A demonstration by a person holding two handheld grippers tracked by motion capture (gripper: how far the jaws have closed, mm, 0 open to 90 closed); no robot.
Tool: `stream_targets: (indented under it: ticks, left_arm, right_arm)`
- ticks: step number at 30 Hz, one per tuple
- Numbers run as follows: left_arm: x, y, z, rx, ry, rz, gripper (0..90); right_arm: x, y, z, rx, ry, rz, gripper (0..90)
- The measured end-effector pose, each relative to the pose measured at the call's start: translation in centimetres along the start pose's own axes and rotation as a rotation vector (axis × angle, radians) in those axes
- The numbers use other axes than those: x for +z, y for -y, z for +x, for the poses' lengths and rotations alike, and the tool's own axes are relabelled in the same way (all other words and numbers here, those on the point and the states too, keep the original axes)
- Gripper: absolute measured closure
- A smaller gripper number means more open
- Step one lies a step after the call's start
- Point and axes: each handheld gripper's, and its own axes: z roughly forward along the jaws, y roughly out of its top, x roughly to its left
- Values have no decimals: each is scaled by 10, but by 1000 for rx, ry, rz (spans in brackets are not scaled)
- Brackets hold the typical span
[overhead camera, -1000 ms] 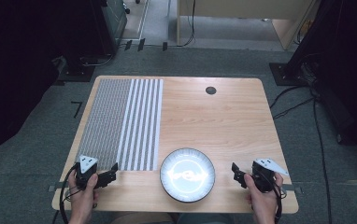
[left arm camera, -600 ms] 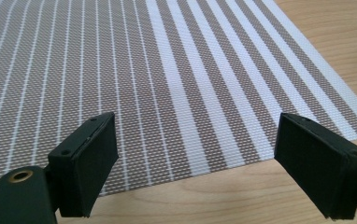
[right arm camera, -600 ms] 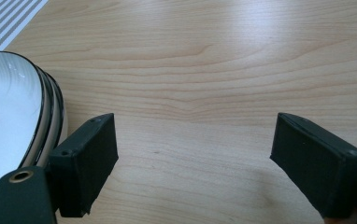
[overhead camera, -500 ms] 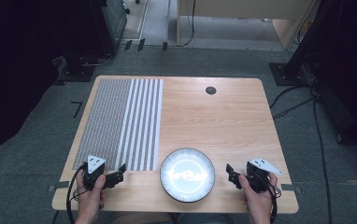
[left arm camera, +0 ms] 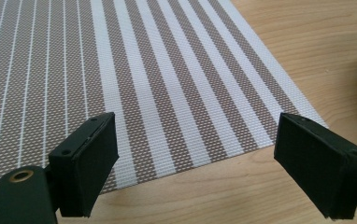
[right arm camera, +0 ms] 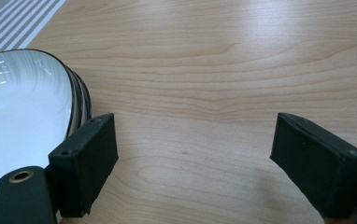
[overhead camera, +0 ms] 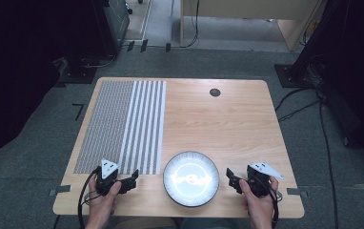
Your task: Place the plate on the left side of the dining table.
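Currently: wooden table (overhead camera: 227,119), pale grain, smooth. Woven placemat (overhead camera: 123,124) — brown-grey mesh, white stripes, long axis running away from person, covers left half. Round white plate (overhead camera: 191,178), dark ribbed rim, glossy, sits at near edge between both grippers, just right of mat corner. Left gripper (overhead camera: 131,180) wide, empty, jaws over mat's near corner. Right gripper (overhead camera: 231,177) wide, empty — plate rim just beside its left jaw.
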Motion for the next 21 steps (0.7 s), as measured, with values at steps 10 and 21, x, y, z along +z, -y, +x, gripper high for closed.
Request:
stream_targets:
  ticks: [10, 21]
  left_arm:
    - [1, -4, -17, -5, 58, -30, 136]
    - [5, -12, -37, -17, 115, -38, 136]
  right_arm:
    - [1, -1, 9, 11, -30, -9, 144]
    - [0, -5, 23, 26, -49, -39, 153]
